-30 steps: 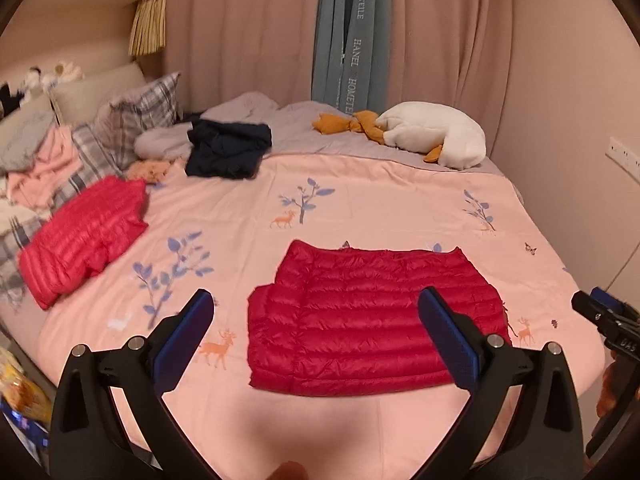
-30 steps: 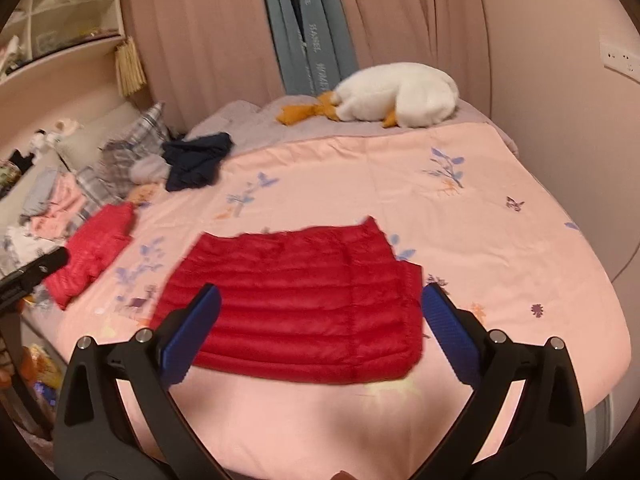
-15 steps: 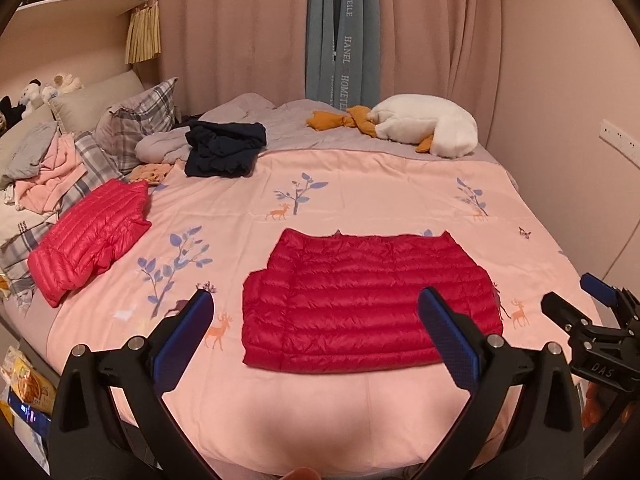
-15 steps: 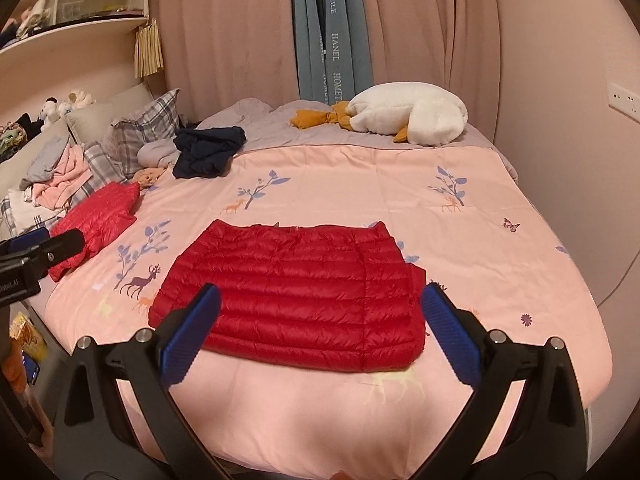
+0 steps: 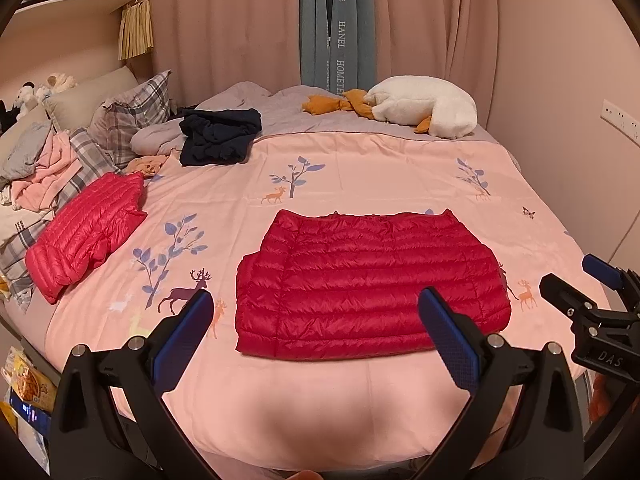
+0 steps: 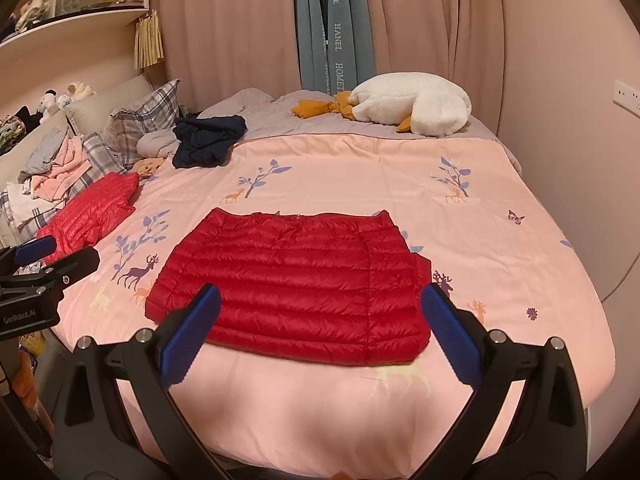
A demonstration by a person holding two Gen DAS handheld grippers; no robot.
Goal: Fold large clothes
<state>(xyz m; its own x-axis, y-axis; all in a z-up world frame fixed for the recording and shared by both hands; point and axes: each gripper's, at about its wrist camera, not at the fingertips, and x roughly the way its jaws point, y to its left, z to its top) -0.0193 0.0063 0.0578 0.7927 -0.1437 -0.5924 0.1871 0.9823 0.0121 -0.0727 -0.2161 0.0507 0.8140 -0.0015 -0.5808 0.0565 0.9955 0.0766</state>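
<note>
At nine o'clock on the pink animal-print bedspread (image 5: 360, 168) lies a coral-red quilted puffer jacket (image 5: 86, 232), with a crumpled navy garment (image 5: 218, 136) at eleven o'clock and a white plush goose toy (image 5: 424, 106) at one o'clock. The folded crimson quilted down jacket (image 5: 368, 284) rests flat at the centre of the bedspread, near its front edge. The left gripper (image 5: 316, 334) and right gripper (image 6: 320, 330) both hang above that edge at six o'clock, jaws spread wide, holding nothing and clear of the jacket.
</note>
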